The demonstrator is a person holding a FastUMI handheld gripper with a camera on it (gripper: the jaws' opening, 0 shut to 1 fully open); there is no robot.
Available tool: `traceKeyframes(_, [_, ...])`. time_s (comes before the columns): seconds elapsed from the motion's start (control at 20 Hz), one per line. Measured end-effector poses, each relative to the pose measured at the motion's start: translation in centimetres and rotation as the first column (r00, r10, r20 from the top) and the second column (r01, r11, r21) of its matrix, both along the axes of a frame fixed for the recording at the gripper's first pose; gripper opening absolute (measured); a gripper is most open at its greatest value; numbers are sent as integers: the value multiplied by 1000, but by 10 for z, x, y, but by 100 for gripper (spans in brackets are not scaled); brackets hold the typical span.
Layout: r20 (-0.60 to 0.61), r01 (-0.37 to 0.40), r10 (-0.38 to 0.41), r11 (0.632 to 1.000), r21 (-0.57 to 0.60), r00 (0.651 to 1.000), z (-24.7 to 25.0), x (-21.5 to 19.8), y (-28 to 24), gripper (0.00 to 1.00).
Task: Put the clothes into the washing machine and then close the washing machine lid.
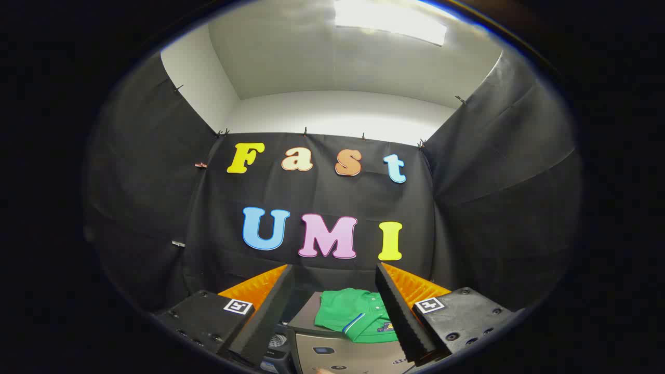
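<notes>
The tool (332, 306) is released: its fingers stand wide apart and hold nothing. The shirt (356, 317), green and folded, lies on the grey lid (306, 319) of the washer (343, 356), between the fingers and just ahead, slightly right of centre and touching the right finger in view. Judgement: the next move is a short forward-down reach, biased right, before clenching.
</notes>
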State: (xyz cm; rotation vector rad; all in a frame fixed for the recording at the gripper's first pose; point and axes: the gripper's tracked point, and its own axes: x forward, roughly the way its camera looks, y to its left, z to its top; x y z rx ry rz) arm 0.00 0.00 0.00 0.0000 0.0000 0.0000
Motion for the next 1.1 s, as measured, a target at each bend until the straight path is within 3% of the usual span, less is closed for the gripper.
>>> traceKeyframes(1.1, [-11,12,-11,1000,12,1000,-6,8,-15,97])
